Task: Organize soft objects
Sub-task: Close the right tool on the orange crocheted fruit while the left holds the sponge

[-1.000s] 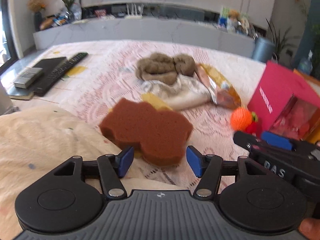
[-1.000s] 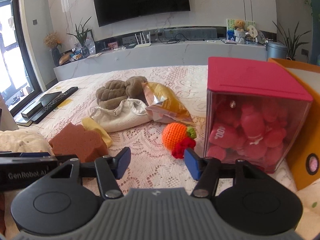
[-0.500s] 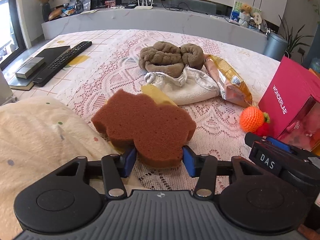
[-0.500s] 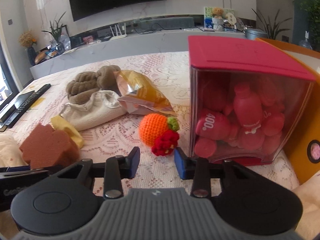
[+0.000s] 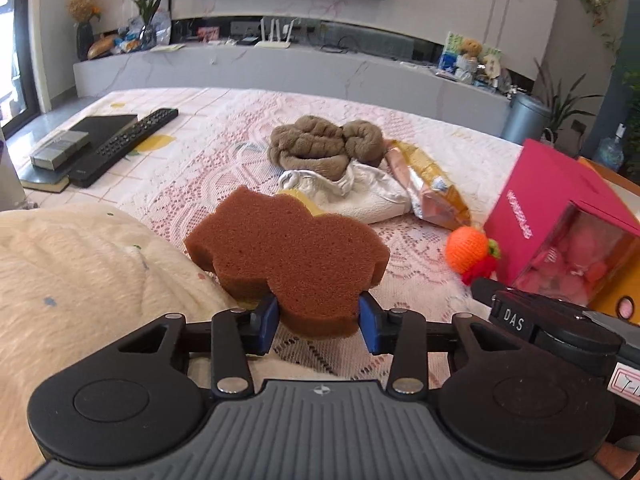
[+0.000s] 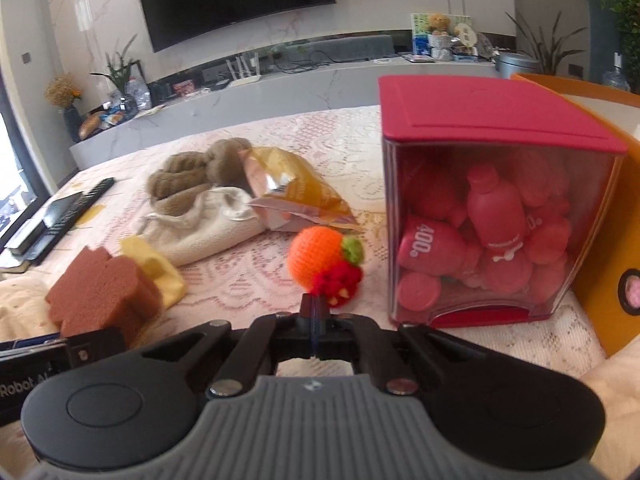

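My left gripper [image 5: 318, 324] is shut on a brown cloud-shaped sponge [image 5: 286, 254], its blue pads pressing the sponge's near lobe; the sponge seems slightly raised off the lace cloth. The sponge also shows in the right wrist view [image 6: 106, 294]. My right gripper [image 6: 315, 312] is shut with its pads together, empty, just in front of an orange and red knitted toy [image 6: 322, 262] without holding it. The toy shows in the left wrist view [image 5: 470, 250]. A brown plush [image 5: 324, 146] lies on a white cloth pouch [image 5: 360, 192]; a yellow cloth [image 6: 154, 268] lies beside the sponge.
A cream blanket [image 5: 72, 280] lies at the left. A red-lidded clear box of pink bottles [image 6: 492, 204] and an orange box [image 6: 600, 216] stand at the right. A snack bag [image 6: 296, 196], remotes [image 5: 124, 146] and a small tin [image 5: 60, 148] lie on the table.
My left gripper closed on the brown sponge and holds it. My right gripper shut empty and moved closer to the knitted toy.
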`<action>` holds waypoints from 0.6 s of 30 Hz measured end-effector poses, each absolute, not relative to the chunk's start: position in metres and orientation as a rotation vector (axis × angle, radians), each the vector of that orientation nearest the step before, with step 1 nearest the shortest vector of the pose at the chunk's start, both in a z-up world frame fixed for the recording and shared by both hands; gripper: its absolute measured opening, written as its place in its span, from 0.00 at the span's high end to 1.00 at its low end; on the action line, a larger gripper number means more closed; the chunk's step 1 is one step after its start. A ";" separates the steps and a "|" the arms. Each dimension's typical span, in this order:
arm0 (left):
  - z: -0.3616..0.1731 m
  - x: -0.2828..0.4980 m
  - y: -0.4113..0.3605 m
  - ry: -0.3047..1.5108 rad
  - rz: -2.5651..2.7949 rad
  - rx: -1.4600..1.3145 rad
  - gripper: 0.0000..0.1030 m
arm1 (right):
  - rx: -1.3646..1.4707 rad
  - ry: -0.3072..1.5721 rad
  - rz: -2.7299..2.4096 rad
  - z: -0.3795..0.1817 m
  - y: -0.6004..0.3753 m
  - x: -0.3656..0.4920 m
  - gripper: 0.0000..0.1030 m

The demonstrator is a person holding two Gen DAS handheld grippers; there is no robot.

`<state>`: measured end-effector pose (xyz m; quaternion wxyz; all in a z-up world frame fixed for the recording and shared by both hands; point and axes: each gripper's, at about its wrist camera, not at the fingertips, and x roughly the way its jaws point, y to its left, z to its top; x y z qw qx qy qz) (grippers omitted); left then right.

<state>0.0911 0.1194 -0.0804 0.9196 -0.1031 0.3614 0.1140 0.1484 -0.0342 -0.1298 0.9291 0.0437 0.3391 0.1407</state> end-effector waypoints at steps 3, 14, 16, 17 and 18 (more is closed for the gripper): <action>-0.076 0.081 0.117 0.719 0.181 -0.208 0.54 | 0.098 0.718 0.325 -0.126 -0.037 0.136 1.00; -0.072 0.090 0.118 0.695 0.142 -0.179 0.54 | 0.108 0.669 0.280 -0.120 -0.049 0.131 0.71; -0.071 0.094 0.120 0.692 0.144 -0.181 0.55 | 0.079 0.646 0.285 -0.120 -0.042 0.135 0.60; -0.071 0.096 0.122 0.691 0.144 -0.188 0.54 | 0.059 0.638 0.288 -0.120 -0.038 0.137 0.60; -0.071 0.098 0.124 0.689 0.144 -0.195 0.54 | 0.035 0.634 0.286 -0.120 -0.035 0.139 0.60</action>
